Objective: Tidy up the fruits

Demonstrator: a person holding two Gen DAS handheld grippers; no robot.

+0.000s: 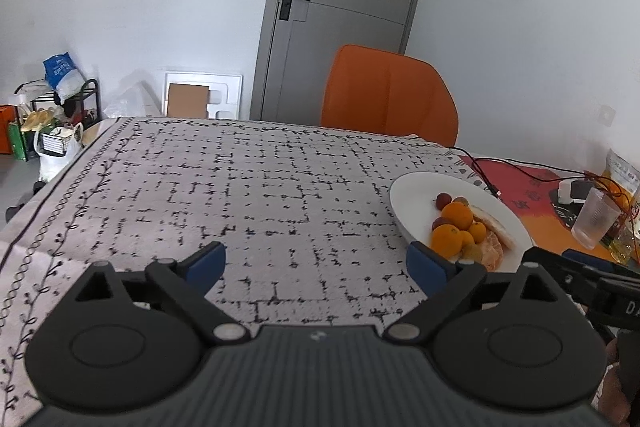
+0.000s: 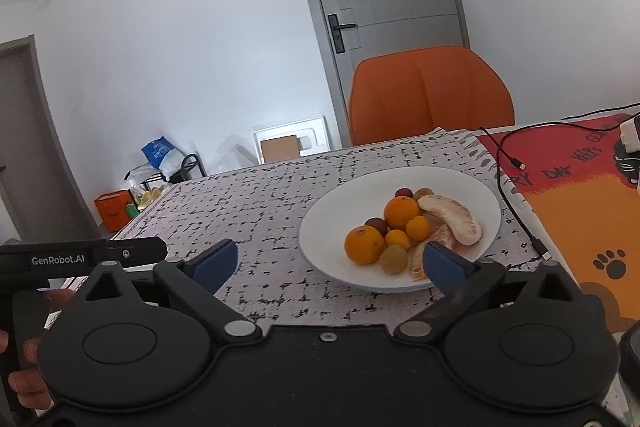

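Observation:
A white plate [image 2: 332, 223] stands on the patterned tablecloth [image 2: 260, 203], holding several fruits: oranges [image 2: 363, 243], small red and yellow-green fruits [image 2: 393, 259] and peeled pomelo segments [image 2: 454, 219]. My right gripper [image 2: 330, 267] is open and empty, just in front of the plate, its right fingertip [image 2: 442, 265] over the near rim. In the left wrist view the plate [image 1: 416, 191] sits at the right. My left gripper [image 1: 316, 267] is open and empty above bare cloth, left of the plate.
An orange chair [image 2: 430, 93] stands behind the table. A red and orange mat [image 2: 576, 195] with black cables [image 2: 506, 183] lies to the right. A clear plastic cup [image 1: 594, 223] and a snack bag [image 1: 622, 171] stand at the far right. Clutter sits on the floor at the left.

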